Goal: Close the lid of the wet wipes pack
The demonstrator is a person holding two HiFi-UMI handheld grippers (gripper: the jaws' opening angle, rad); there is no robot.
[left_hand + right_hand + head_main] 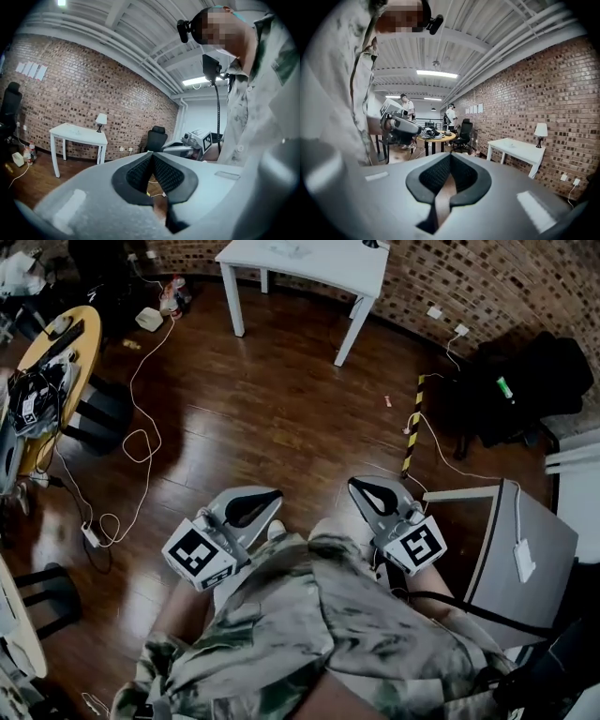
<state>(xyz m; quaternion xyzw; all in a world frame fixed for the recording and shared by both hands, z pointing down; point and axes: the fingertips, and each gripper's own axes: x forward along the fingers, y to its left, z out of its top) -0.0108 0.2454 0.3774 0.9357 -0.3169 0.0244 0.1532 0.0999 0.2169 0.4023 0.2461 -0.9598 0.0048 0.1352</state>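
No wet wipes pack shows in any view. I hold both grippers close to my body, above the wooden floor. In the head view my left gripper (269, 495) and my right gripper (356, 484) point forward, side by side and apart. The left gripper (152, 155) has its ribbed pads meeting at the tip with nothing between them. The right gripper (450, 156) is shut in the same way and holds nothing. A camouflage-patterned shirt (319, 634) fills the lower part of the head view.
A white table (305, 263) with a small lamp (100, 119) stands by the brick wall ahead. Left is a round wooden table (56, 362) with gear; white cables (141, 442) trail over the floor. A grey cabinet (530, 559) is at my right, a black chair (534, 381) beyond it.
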